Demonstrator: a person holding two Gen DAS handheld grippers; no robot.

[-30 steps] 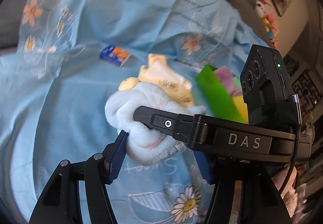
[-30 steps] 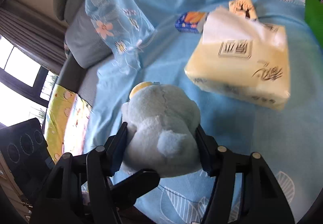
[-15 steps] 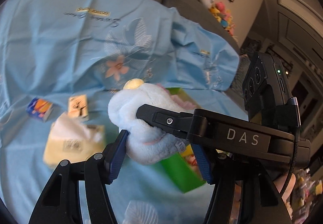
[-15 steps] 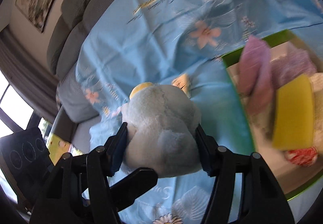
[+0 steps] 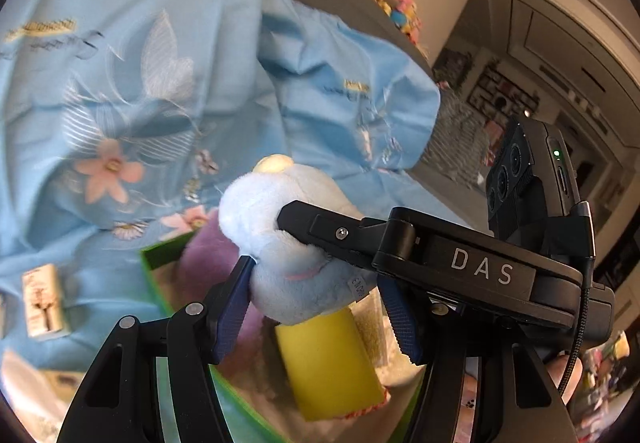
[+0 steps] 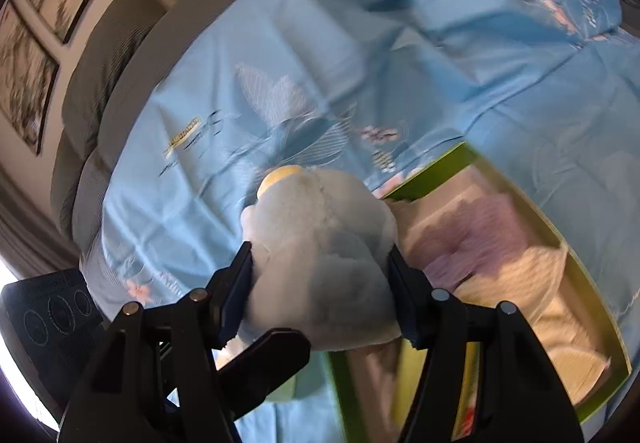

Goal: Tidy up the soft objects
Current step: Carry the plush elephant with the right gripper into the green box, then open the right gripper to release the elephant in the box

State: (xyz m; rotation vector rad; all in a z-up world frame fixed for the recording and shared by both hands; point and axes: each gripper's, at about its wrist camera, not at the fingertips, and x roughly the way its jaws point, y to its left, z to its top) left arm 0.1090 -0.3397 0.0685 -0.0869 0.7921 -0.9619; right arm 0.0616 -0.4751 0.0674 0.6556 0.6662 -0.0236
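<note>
Covering grey sofa [image 6: 120, 55]: blue floral sheet [image 6: 500, 55]; framed pictures [image 6: 28, 55] behind.

Bright daylight, motion blur, fisheye-warped edges

A plush toy [image 5: 288, 243] hangs clamped between both grippers — the left gripper [image 5: 320, 307] from below in its own view, the right gripper [image 6: 320, 299] at its sides — above the near corner of an open box [image 6: 432, 173]. The box rests on a sheet [image 6: 280, 43] draped over a sofa [image 6: 120, 43]. Inside lie folded cloths [image 6: 492, 227] and a sponge [image 5: 328, 359]. Left of the box — in the left wrist view — a small packet [image 5: 42, 299] lies on the sheet.
</note>
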